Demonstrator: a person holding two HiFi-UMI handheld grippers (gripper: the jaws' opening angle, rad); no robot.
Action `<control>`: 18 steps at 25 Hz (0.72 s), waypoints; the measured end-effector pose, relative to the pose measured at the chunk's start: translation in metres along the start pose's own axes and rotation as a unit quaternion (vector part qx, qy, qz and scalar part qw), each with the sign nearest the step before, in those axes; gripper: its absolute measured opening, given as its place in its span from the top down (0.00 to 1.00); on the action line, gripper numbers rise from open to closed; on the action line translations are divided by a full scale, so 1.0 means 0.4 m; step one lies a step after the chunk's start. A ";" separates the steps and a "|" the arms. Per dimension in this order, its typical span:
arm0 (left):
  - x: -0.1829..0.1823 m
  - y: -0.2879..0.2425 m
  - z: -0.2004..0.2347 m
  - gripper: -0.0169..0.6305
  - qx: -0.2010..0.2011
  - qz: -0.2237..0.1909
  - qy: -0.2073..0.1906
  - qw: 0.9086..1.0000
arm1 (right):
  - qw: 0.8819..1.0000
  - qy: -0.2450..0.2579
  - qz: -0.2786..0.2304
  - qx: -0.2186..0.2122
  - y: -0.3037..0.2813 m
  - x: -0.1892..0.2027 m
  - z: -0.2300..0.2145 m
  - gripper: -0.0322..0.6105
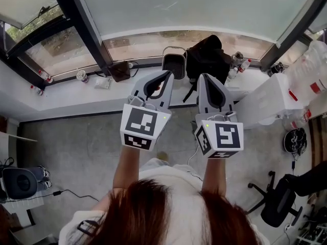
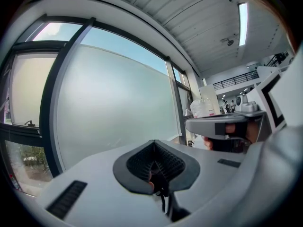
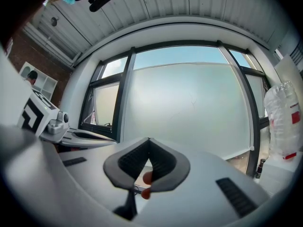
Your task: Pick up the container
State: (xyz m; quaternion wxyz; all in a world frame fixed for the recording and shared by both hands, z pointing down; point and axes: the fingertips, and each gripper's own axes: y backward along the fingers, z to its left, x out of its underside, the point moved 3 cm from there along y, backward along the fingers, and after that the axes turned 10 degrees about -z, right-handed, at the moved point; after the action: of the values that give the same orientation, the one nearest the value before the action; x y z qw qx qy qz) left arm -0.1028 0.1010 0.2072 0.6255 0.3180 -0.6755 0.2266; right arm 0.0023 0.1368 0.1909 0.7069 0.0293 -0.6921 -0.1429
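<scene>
Left gripper (image 1: 167, 75) (image 2: 154, 142): jaws pressed together at the tips, nothing between them, held level and pointing at the window. Right gripper (image 1: 202, 77) (image 3: 149, 139): jaws likewise closed and empty, carried just beside the left one and parallel to it. Container (image 1: 173, 64): dark tub with a pale rim and a wire handle, standing on the white counter (image 1: 66, 93) under the window, just beyond the left gripper's tip in the head view and touched by neither gripper. Black bag (image 1: 207, 57): slumped on the counter just to the right of the container, directly ahead of the right gripper, one strap hanging over the counter's edge. Brown pouch (image 1: 120, 71): on the counter to the left of the container, apart from it. Paper cup (image 1: 80, 75): further left, upright. Bottles (image 1: 239, 61): small cluster to the right of the bag. Clear plastic packs (image 1: 309, 70) (image 3: 282, 122): stacked with red labels at the far right on a white surface. Frosted pane (image 2: 118, 103): fills the space ahead of both grippers. Office chair (image 1: 278, 200): on the grey floor at lower right.
</scene>
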 end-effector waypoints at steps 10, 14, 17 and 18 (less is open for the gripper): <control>0.012 -0.006 0.043 0.95 0.013 -0.004 0.005 1.000 | 1.000 0.003 0.003 0.006 -0.037 0.011 0.029 0.91; 0.021 -0.006 0.049 0.95 0.013 -0.001 0.005 1.000 | 1.000 0.000 0.009 0.005 -0.046 0.023 0.034 0.91; 0.025 -0.011 0.063 0.95 0.009 0.001 0.005 1.000 | 1.000 0.004 0.015 0.006 -0.058 0.030 0.034 0.91; 0.026 -0.014 0.070 0.95 0.007 0.001 0.006 1.000 | 1.000 0.005 0.016 0.006 -0.063 0.032 0.034 0.91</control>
State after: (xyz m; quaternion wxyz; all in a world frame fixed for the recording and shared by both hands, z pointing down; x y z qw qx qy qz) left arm -0.1185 0.0759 0.2138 0.6268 0.3209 -0.6705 0.2337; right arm -0.0150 0.1115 0.1979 0.7124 0.0228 -0.6898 -0.1270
